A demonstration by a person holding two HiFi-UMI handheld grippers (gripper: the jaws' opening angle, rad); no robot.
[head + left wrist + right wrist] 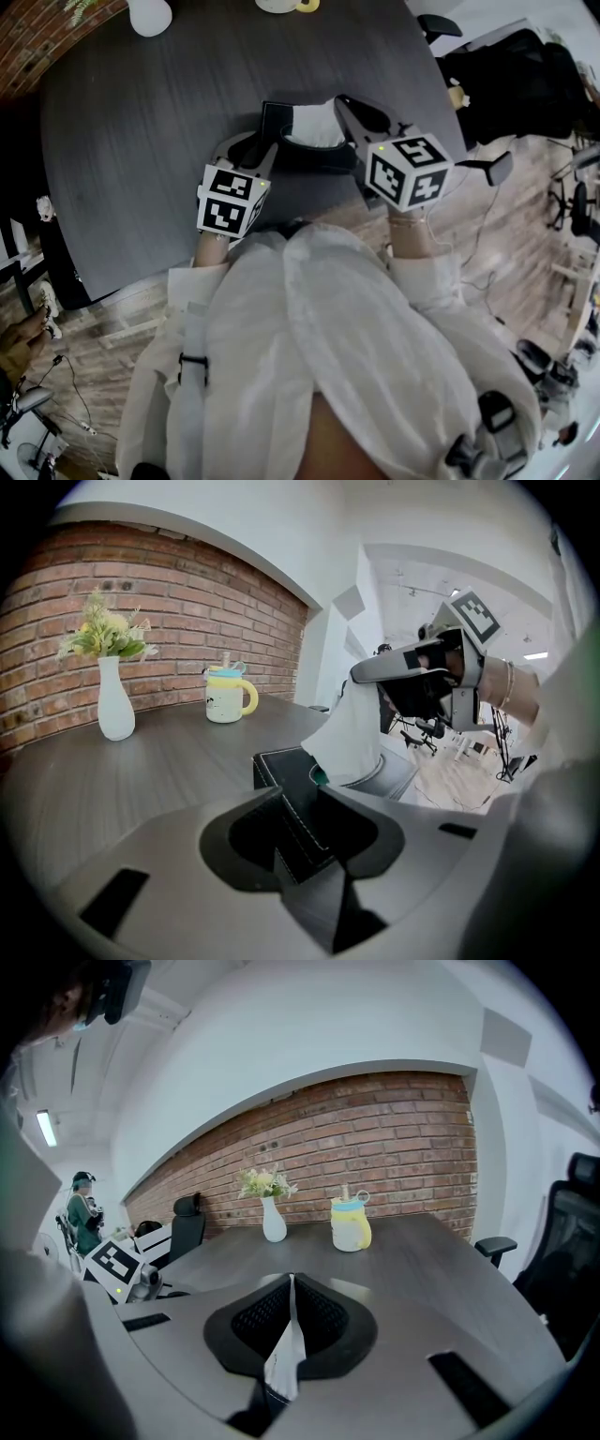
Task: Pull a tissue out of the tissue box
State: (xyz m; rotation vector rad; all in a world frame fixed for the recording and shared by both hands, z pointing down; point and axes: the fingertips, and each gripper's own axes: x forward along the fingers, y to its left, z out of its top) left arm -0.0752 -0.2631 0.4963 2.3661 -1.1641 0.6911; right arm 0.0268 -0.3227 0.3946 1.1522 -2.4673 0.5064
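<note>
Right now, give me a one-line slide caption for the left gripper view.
Left gripper clamps the black tissue box while the right gripper pinches a white tissue rising from it.

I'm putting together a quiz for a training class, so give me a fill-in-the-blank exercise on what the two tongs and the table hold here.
1. The right tongs are shut on a white ____.
2. The left tongs clamp a corner of the black ____.
3. The white vase on the table holds ____.
Missing words: tissue; tissue box; flowers.
</note>
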